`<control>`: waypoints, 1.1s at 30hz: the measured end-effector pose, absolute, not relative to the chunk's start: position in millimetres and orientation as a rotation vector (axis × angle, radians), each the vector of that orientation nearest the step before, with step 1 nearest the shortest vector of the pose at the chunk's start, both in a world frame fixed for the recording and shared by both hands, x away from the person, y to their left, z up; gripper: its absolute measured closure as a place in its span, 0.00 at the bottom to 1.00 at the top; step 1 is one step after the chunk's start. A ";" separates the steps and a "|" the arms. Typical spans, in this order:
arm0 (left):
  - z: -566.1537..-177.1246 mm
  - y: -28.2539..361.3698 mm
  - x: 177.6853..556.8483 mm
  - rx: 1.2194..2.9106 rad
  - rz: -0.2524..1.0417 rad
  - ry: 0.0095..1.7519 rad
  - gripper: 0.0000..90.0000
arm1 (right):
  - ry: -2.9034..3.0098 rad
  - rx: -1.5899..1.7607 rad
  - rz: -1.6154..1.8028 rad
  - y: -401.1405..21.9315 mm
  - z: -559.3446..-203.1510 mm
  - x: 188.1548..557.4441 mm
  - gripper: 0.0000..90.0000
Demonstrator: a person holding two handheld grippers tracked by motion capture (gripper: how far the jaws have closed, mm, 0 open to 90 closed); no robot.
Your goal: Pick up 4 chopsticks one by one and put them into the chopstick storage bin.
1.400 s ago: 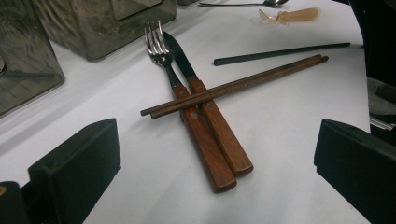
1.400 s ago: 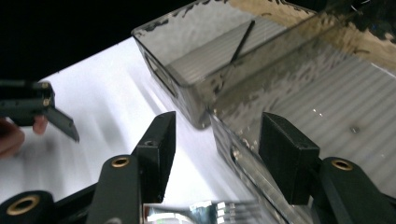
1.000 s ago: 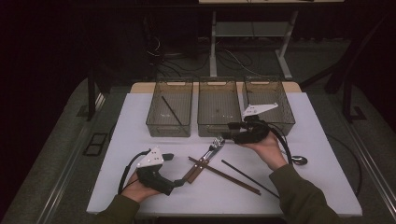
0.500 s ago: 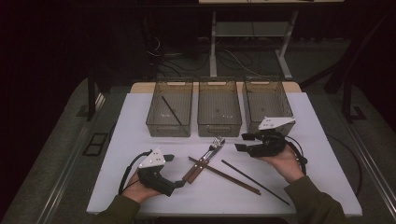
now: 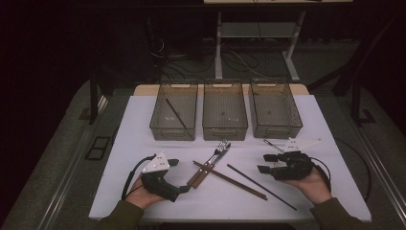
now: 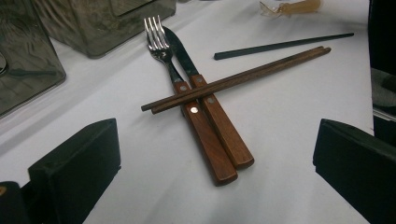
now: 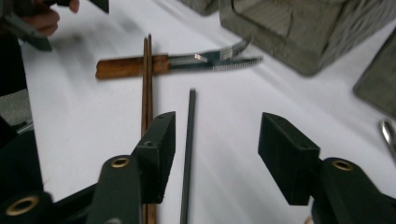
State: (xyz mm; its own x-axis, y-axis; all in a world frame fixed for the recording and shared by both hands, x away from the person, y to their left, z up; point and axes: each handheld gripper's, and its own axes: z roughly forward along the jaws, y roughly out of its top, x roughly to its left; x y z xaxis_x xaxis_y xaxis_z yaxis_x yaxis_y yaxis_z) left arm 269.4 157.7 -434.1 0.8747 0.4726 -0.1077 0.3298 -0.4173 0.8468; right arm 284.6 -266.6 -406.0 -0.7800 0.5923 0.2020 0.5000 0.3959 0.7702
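Right now the right hand-held gripper (image 7: 212,154) stands half open with the black chopstick (image 7: 188,154) lying on the worktop (image 7: 79,140) between its jaws, nearer the left one; the jaws have just been closing, pads not yet touching. Best to center it, lower, then pinch. The left hand-held gripper (image 6: 217,172) waits wide open, the fork (image 6: 161,44), knife (image 6: 219,126) and brown chopsticks (image 6: 243,77) just ahead of it.
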 end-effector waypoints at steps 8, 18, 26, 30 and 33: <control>-434.2 156.8 268.9 2.041 0.180 0.583 0.00 | 2.590 1.010 1.273 -277.6 -414.9 266.6 0.68; -434.1 156.7 269.0 2.047 0.180 0.580 0.00 | 2.634 0.985 1.205 -281.2 -425.7 251.0 0.81; -434.2 156.1 268.4 2.048 0.181 0.579 0.00 | 2.695 0.969 1.150 -271.1 -436.1 249.9 0.85; -434.3 155.9 268.5 2.049 0.180 0.578 0.00 | 2.703 0.981 1.140 -269.2 -438.6 250.5 0.87; -434.2 156.0 268.4 2.049 0.179 0.577 0.00 | 2.714 0.977 1.123 -267.4 -442.1 252.3 0.88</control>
State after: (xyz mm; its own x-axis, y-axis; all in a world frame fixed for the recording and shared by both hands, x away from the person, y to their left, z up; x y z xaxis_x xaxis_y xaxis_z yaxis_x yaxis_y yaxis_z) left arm 268.4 156.0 -434.2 0.8771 0.4689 -0.1044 0.3270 -0.4235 0.8448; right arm 252.3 -267.4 -442.1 -0.7997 0.5701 0.1885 0.5365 0.5375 0.6506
